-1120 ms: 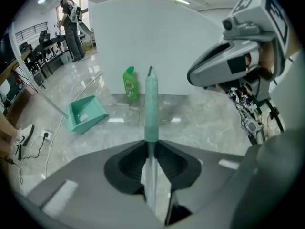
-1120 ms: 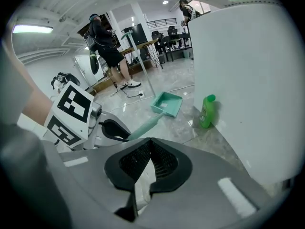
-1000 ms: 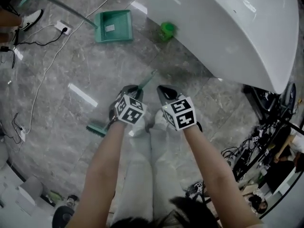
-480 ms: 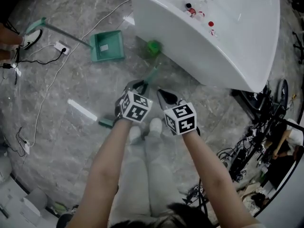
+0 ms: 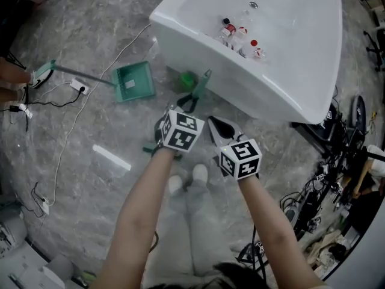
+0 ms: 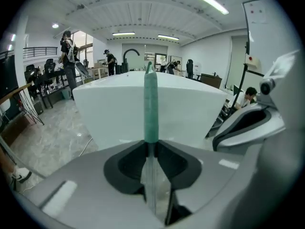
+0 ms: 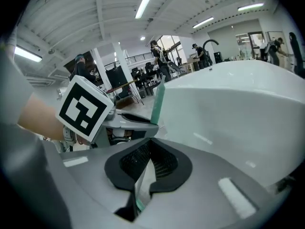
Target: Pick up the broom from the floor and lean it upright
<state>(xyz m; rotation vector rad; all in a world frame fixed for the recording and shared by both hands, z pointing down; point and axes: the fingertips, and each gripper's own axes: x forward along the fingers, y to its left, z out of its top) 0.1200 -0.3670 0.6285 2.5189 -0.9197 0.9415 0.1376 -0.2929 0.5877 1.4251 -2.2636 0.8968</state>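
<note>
The broom has a green handle point(image 5: 202, 84) and a green head point(image 5: 150, 148). It hangs off the floor, tilted, with the handle tip pointing at the white tub point(image 5: 289, 83). My left gripper point(image 5: 189, 102) is shut on the handle partway along. In the left gripper view the handle point(image 6: 151, 106) rises straight out of the closed jaws of the left gripper point(image 6: 151, 145) in front of the tub. My right gripper point(image 5: 213, 121) hovers just right of the broom, apart from it. In the right gripper view the right gripper point(image 7: 148, 150) has its pads together, and the handle point(image 7: 158, 103) shows beyond.
A green dustpan point(image 5: 133, 80) with a long handle lies on the grey marble floor at the left, beside a power strip point(image 5: 79, 87) and cables. A green cup point(image 5: 188, 79) sits at the tub's foot. Small bottles point(image 5: 239, 36) lie in the tub. Equipment point(image 5: 328, 179) crowds the right.
Both grippers have risen and moved toward the tub. The broom has come up off the floor with the left gripper, and its handle tip now nears the tub's side.
</note>
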